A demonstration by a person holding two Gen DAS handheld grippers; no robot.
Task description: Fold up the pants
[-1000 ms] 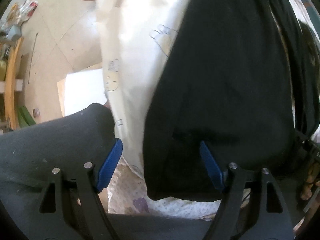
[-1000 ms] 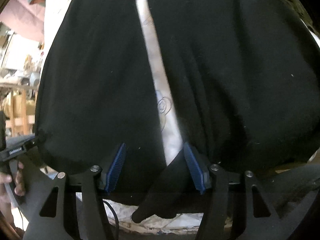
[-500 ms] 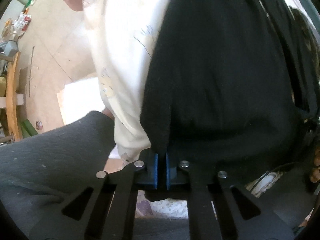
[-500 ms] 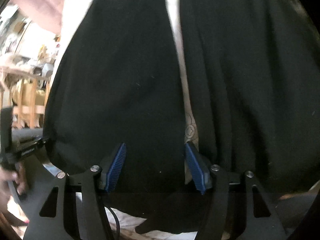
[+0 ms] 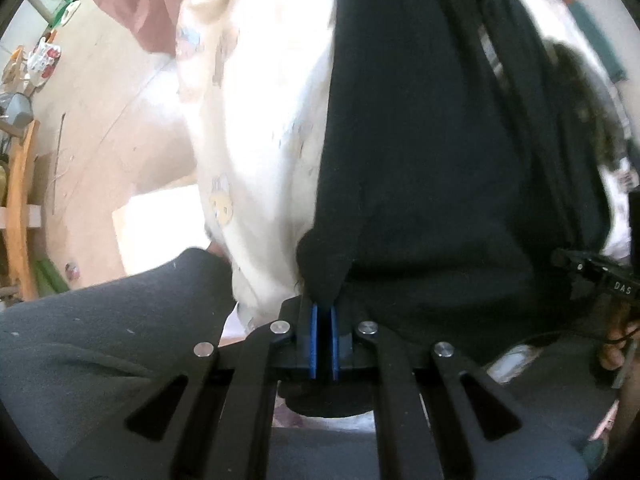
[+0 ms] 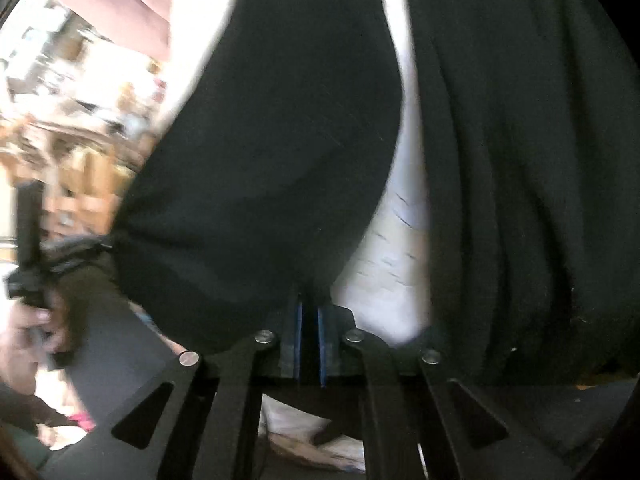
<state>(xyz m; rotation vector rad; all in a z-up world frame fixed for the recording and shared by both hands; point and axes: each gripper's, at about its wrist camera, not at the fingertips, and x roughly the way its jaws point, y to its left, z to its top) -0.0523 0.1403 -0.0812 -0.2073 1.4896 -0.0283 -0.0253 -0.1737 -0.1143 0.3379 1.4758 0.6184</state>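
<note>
The black pants (image 5: 420, 140) lie spread over a white cartoon-print sheet (image 5: 260, 120) and fill most of both views. My left gripper (image 5: 323, 308) points down and is shut on a pinched corner of the pants' near edge, lifted off the sheet. In the right wrist view the pants (image 6: 260, 180) show as two dark legs with a strip of sheet (image 6: 400, 248) between them. My right gripper (image 6: 308, 308) has its jaws closing tight, blue pads pressing the hem of the left-hand leg. The cloth hides both sets of fingertips.
A person's dark grey trouser leg (image 5: 100, 340) lies left of the left gripper. Tiled floor with a white board (image 5: 160, 232) and a wooden chair (image 5: 20, 208) is at left; pink cloth (image 5: 132, 8) hangs at top left. A hand (image 6: 32, 320) holds the other gripper.
Both grippers went from open to shut on the pants' near edge, the left first, the right just now. Both have risen, pulling the edge up.
</note>
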